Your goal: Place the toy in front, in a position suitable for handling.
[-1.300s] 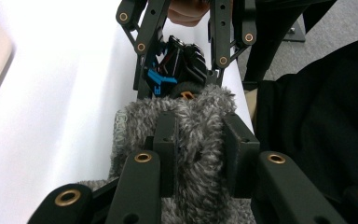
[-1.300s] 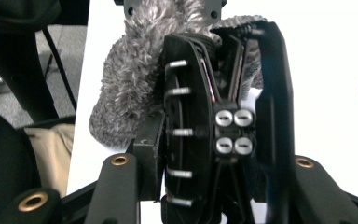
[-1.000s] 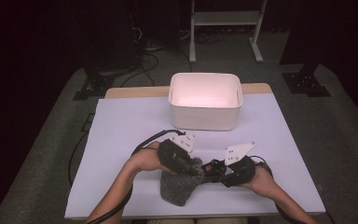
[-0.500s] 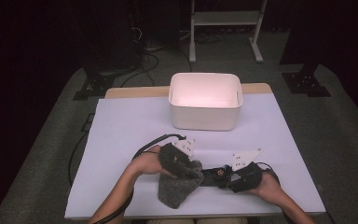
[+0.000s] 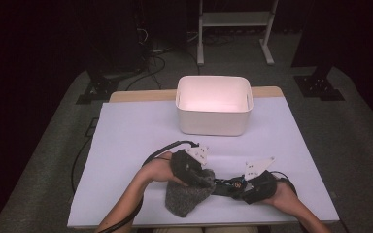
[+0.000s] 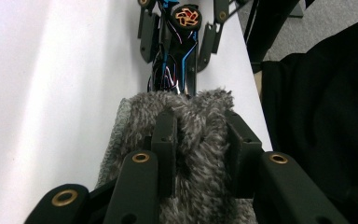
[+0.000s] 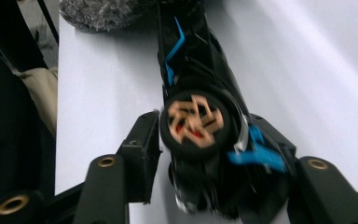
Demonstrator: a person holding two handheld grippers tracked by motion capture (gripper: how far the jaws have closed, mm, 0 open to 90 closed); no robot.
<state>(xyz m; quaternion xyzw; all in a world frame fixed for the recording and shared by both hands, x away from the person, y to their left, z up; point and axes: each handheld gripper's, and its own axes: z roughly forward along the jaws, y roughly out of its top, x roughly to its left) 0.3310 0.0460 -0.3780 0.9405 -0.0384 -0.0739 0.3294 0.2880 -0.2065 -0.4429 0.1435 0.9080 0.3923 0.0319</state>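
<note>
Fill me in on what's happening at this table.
A person works two handheld grippers near the front edge of the white table. The left gripper is clamped on a fuzzy grey cloth pouch. The right gripper, its jaws just opening, straddles a black toy car with blue trim poking from the pouch. A white plastic bin stands behind.

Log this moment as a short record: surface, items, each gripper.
surface: white-covered table
container: white plastic rectangular tub, upright, at the table's far side
cloth: grey fuzzy fabric piece, at the near edge
tool: black device with blue wires and an orange-patterned round end, reaching from the cloth
left gripper: shut on the cloth
right gripper: jaws astride the device's round end, just opening
</note>
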